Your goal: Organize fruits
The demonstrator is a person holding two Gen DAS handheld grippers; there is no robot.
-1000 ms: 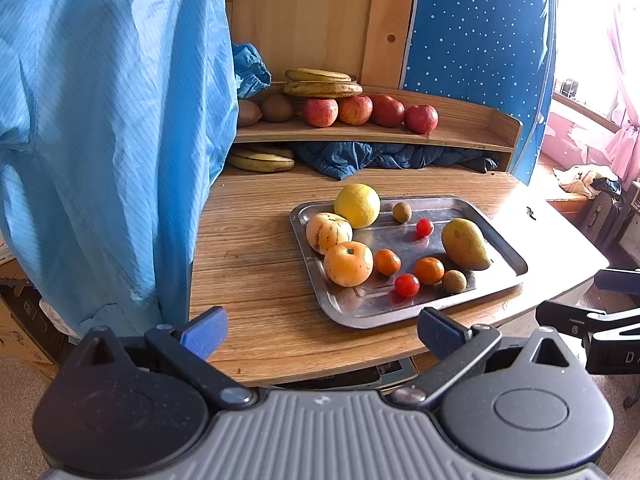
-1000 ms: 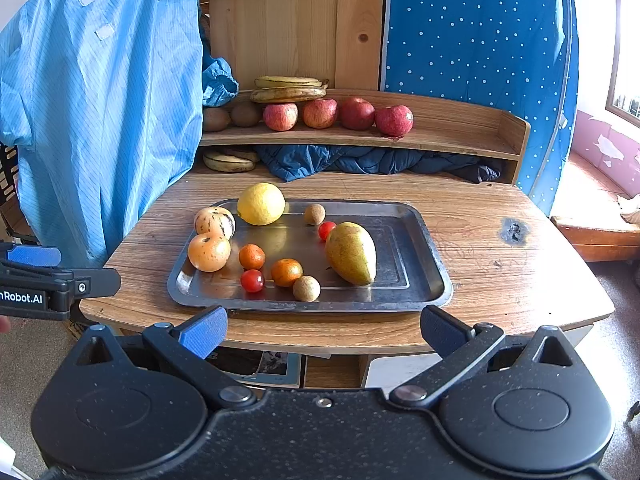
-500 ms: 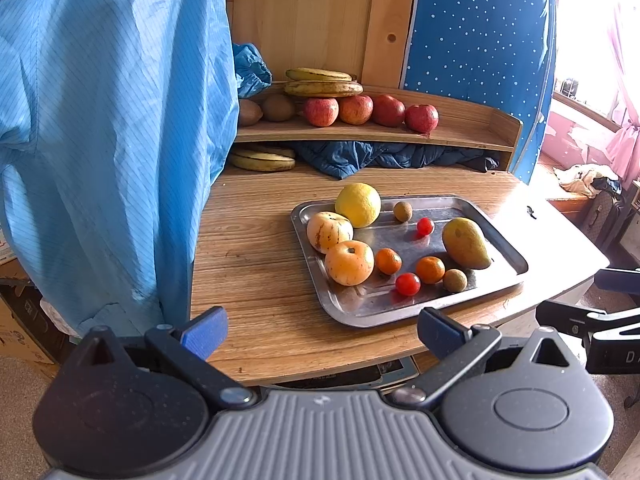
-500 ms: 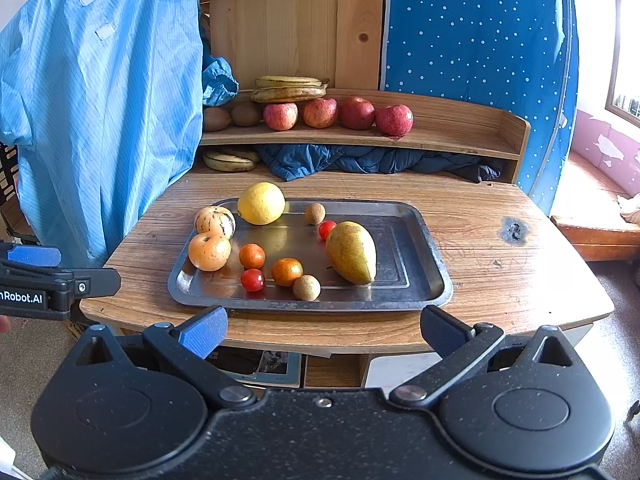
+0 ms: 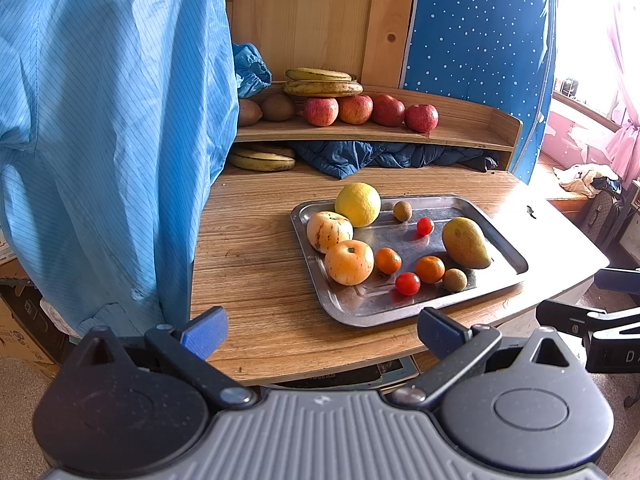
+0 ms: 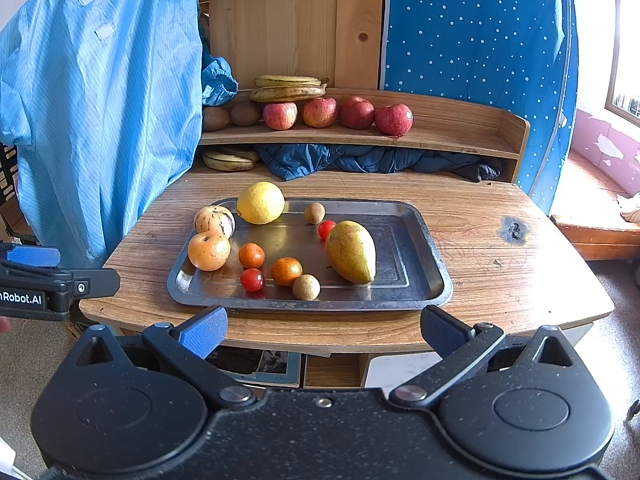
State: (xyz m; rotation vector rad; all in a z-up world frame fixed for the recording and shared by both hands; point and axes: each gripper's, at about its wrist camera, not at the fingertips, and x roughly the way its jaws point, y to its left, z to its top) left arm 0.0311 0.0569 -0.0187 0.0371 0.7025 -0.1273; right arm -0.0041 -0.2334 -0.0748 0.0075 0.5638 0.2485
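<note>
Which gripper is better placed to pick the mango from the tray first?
Probably right. The mango lies on the tray's right half, almost straight ahead of the open right gripper. From the left gripper, also open, it sits far right, beyond the small oranges.

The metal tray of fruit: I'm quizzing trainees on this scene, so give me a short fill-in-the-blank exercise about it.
1. The shelf holds ____ red apples in a row.
2. The metal tray carries ____ cherry tomatoes.
3. The largest fruit at the tray's far left corner, the lemon, is coloured ____.
4. Both the left gripper and right gripper are empty and ____.

Missing words: four; two; yellow; open
</note>
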